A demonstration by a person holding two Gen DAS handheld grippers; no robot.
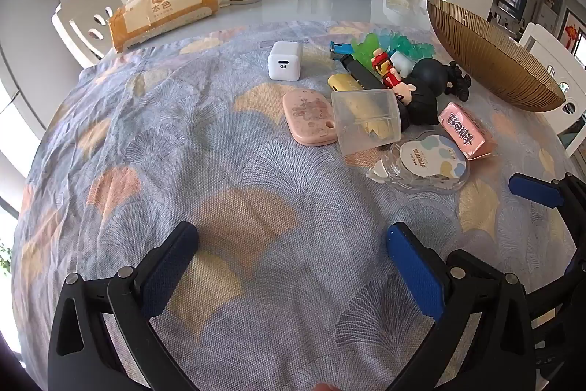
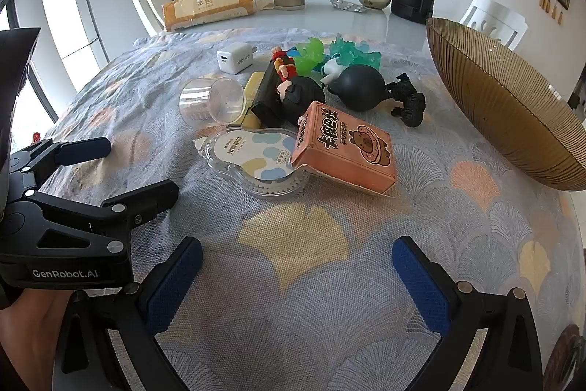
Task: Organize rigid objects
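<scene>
2 grippers hover with nothing in them, so the step in hand looks like the first pick from the heap of small things.

That heap sits in the upper middle of both views, on the patterned cloth covering the counter (image 2: pixel 329 281). Nearest the right gripper lies the pink carton (image 2: pixel 348 149), resting partly on the clear tape dispenser (image 2: pixel 252 163). Behind them are a clear plastic cup (image 2: pixel 212 101) on its side, a black rubber bulb (image 2: pixel 360 88), a dark-clothed figurine (image 2: pixel 296 90), some green jelly-like pieces (image 2: pixel 311 55) and a white charger (image 2: pixel 234 61). From the left wrist view a pink oval case (image 1: pixel 309 118) lies just beside the cup. The ribbed amber bowl (image 2: pixel 512 105) stands at the right edge, apart from the heap, and is my guess for where things go.

To do it well, I would take the carton first: it is on top, boxy and close to the bowl. Close across its narrow sides and lift straight up, so the dispenser underneath is not dragged. The cup and bulb could roll if nudged.

The right gripper (image 2: pixel 296 281) angles steeply down at the cloth short of the heap, fingers spread wide apart. The left gripper (image 1: pixel 293 266) is tilted much the same, equally wide and empty, over bare cloth at the lower left of the heap.
</scene>
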